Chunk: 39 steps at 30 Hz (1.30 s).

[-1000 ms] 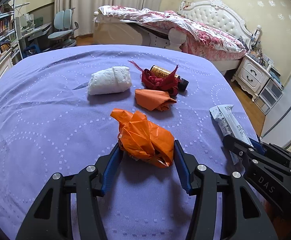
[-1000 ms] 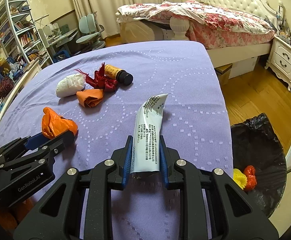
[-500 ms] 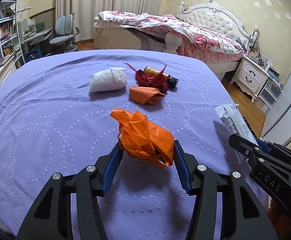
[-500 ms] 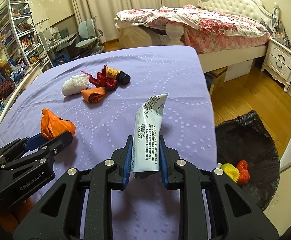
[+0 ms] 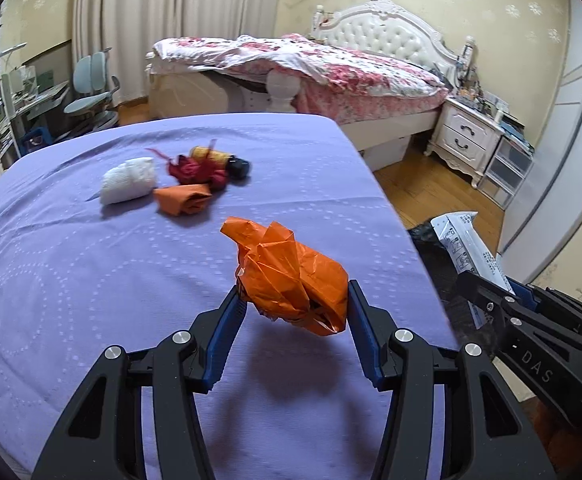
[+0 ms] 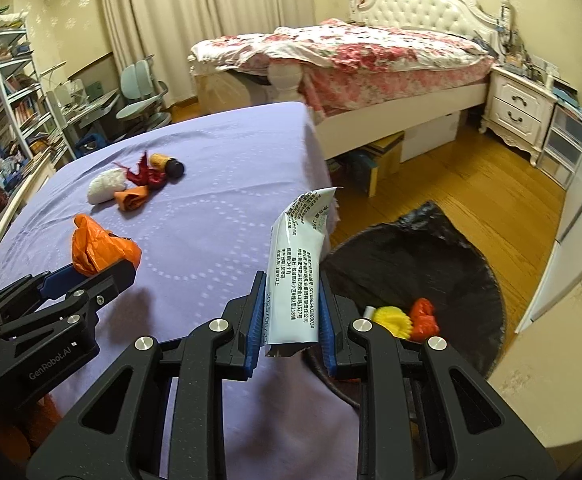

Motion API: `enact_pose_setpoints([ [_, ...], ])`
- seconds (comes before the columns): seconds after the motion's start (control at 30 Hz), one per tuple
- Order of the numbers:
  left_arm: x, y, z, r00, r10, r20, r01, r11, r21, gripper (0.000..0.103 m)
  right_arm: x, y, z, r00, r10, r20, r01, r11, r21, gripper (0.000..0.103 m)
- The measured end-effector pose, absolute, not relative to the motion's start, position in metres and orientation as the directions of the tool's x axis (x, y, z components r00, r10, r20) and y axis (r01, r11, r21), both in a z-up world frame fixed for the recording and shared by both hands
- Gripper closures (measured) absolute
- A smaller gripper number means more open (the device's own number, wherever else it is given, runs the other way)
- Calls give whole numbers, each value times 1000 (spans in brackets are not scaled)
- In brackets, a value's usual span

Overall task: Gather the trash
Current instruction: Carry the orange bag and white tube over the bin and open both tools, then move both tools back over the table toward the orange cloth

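Right then, left gripper (image 5: 295,304) clenched on the crumpled orange wrapper (image 5: 291,276), lifted clear of the purple cloth (image 5: 71,280). Right gripper (image 6: 289,320) pinched a white printed sachet (image 6: 297,272) by its lower end. Black-lined bin (image 6: 471,280) sat at four o'clock, a yellow and a red scrap (image 6: 423,316) inside. Risk, I'd say: the floppy sachet could slide out early and miss the rim. Still lying at eleven o'clock: white wad (image 5: 129,182), red scrap, small orange wrapper (image 5: 183,198), brown bottle (image 5: 219,158).
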State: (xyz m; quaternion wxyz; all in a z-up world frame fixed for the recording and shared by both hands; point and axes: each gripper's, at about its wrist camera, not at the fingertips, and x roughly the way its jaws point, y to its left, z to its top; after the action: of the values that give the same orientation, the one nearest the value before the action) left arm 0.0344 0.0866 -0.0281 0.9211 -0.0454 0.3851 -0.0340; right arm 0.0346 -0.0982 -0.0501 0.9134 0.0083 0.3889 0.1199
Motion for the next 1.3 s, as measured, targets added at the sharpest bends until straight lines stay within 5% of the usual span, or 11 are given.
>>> enact_pose_setpoints([
  [1.0, 70, -38, -42, 662, -172, -730, 229, 973, -22, 49, 41, -206, -67, 696, 117, -709, -15, 989, 148, 79],
  [1.17, 72, -41, -44, 663, -159, -732, 226, 974, -7, 32, 44, -211, -70, 691, 117, -714, -8, 988, 154, 79],
  [1.3, 70, -41, -44, 665, -150, -732, 217, 976, -3, 28, 45, -216, -74, 689, 108, -717, 8, 988, 157, 78],
])
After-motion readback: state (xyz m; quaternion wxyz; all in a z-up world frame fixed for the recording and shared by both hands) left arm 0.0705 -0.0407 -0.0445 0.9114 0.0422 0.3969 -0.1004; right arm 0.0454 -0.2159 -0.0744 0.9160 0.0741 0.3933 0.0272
